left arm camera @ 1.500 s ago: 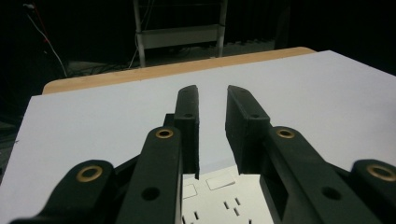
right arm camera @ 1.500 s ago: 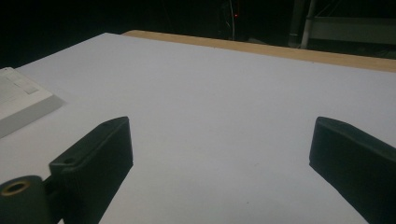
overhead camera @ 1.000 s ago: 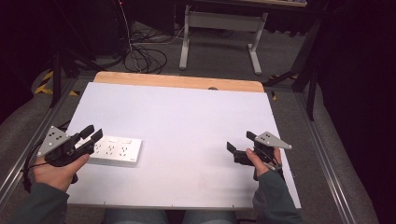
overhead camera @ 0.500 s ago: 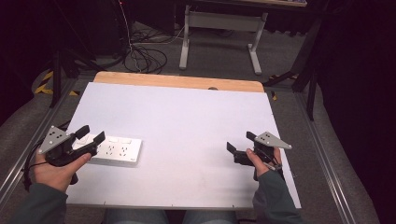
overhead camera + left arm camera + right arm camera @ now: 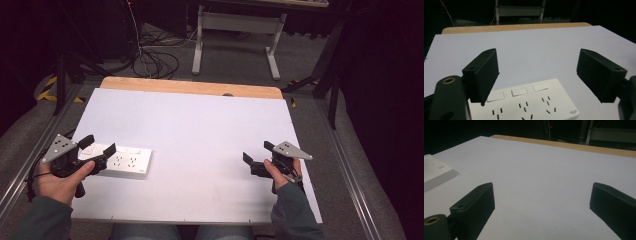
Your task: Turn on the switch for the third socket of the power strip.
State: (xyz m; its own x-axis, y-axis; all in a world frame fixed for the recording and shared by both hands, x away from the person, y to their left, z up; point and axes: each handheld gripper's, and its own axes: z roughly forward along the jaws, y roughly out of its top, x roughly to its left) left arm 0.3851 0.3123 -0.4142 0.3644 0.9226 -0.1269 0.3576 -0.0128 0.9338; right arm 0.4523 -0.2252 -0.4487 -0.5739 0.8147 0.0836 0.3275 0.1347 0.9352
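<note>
A white power strip (image 5: pixel 125 160) with three switches and several sockets lies flat at the left of the white tabletop (image 5: pixel 200 125). My left gripper (image 5: pixel 98 146) hovers over the strip's left end. Its jaws have just been opening and now stand wide apart. In the left gripper view the strip (image 5: pixel 529 102) lies low between the jaws of the left gripper (image 5: pixel 537 72), and the pads do not touch it. My right gripper (image 5: pixel 258 152) rests near the table's right edge, open and empty. In the right gripper view the right gripper (image 5: pixel 541 202) faces bare tabletop, with the strip (image 5: pixel 435 173) far off at the left.
A wooden strip (image 5: pixel 190 87) borders the table's far edge. Behind it on the floor stand a grey desk frame (image 5: pixel 235 35) and a tangle of cables (image 5: pixel 155 60). Metal rails (image 5: pixel 350 175) run along both sides of the table.
The left gripper's jaws have spread from a narrow gap to wide apart over the power strip. Both hands and the right gripper's jaws have stayed in place.
</note>
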